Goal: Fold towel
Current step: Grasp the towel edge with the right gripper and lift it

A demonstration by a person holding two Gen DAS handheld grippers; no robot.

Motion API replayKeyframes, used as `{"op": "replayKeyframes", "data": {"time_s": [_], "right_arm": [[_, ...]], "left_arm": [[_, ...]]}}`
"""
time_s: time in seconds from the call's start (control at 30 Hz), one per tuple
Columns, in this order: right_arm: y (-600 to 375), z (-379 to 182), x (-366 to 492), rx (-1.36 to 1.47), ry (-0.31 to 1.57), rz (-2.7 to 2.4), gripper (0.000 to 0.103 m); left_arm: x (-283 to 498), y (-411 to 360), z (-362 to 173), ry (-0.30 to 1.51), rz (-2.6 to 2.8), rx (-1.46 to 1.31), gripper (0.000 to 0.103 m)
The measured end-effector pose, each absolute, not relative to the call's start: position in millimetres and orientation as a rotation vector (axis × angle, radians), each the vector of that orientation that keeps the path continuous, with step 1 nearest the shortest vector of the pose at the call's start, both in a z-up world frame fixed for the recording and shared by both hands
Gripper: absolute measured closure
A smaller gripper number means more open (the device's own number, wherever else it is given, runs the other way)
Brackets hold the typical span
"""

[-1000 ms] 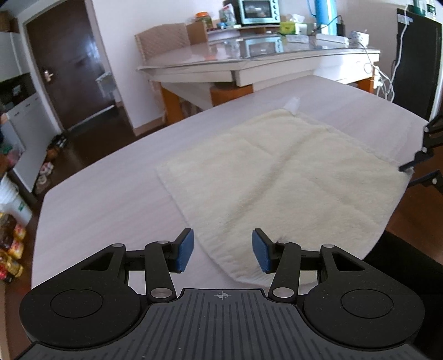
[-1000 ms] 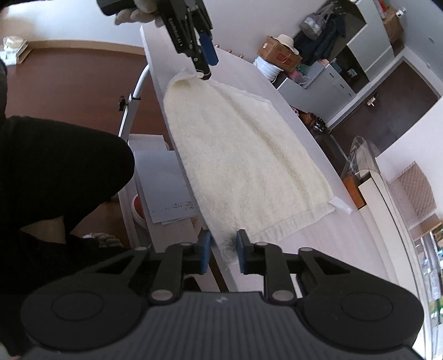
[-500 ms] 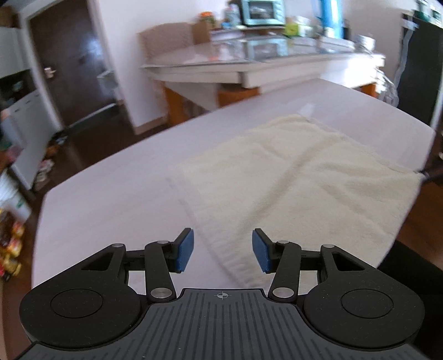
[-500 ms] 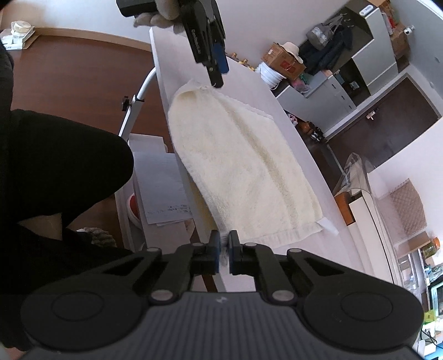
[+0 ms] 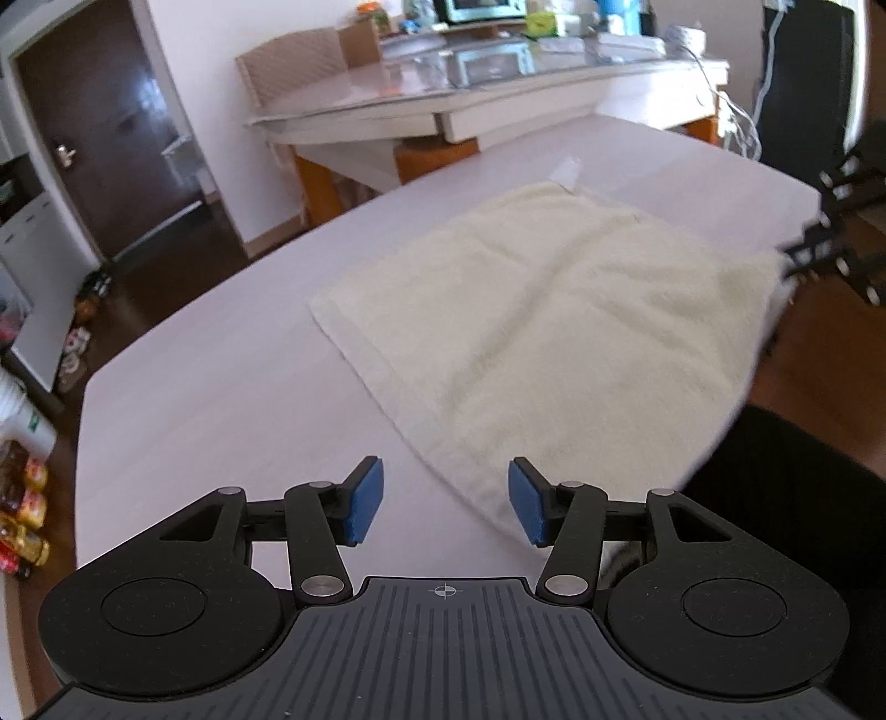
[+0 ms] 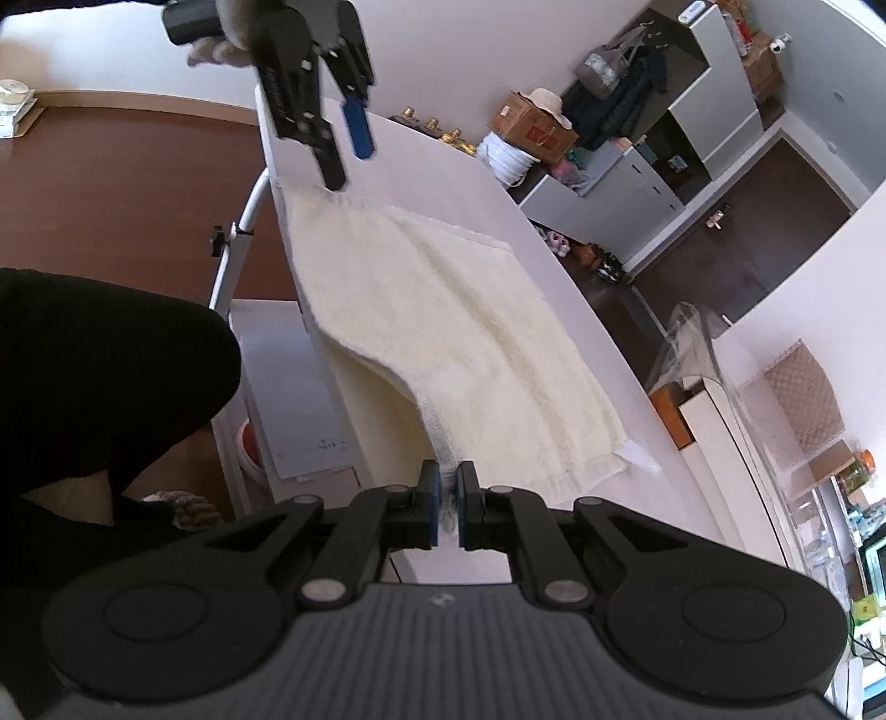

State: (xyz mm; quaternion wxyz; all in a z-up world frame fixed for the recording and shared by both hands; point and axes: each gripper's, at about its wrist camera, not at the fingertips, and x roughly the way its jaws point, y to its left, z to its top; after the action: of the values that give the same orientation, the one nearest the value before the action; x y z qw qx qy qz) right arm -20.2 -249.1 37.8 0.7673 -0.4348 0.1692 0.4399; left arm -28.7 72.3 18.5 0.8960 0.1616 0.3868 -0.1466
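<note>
1. Left wrist view: pale table in a lived-in room, dark door behind, cluttered glass-topped table beyond.
2. Cream towel spread flat on the table, near corner lying between the left gripper pads.
3. Left jaws apart and opening, touching nothing.
4. Right gripper clamped on the towel's opposite near corner, lifted off the table edge.

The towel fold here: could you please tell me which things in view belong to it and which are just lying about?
Belongs to the job:
- towel
- right gripper, shut on the towel's corner
- left gripper, jaws opening, over the near corner
- table

Lying about:
- toaster oven
- cardboard box
- papers
</note>
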Motion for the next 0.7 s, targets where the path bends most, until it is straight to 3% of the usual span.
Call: {"op": "replayKeyframes", "data": {"time_s": [0.27, 0.7], "right_arm": [[-251, 38, -16, -0.914, 0.383, 0.941, 0.096], [-253, 43, -1, -0.836, 0.419, 0.961, 0.096]], "left_arm": [[40, 62, 17, 0.723, -0.237, 0.312, 0.049], [121, 74, -5, 0.751, -0.163, 0.331, 0.049]]}}
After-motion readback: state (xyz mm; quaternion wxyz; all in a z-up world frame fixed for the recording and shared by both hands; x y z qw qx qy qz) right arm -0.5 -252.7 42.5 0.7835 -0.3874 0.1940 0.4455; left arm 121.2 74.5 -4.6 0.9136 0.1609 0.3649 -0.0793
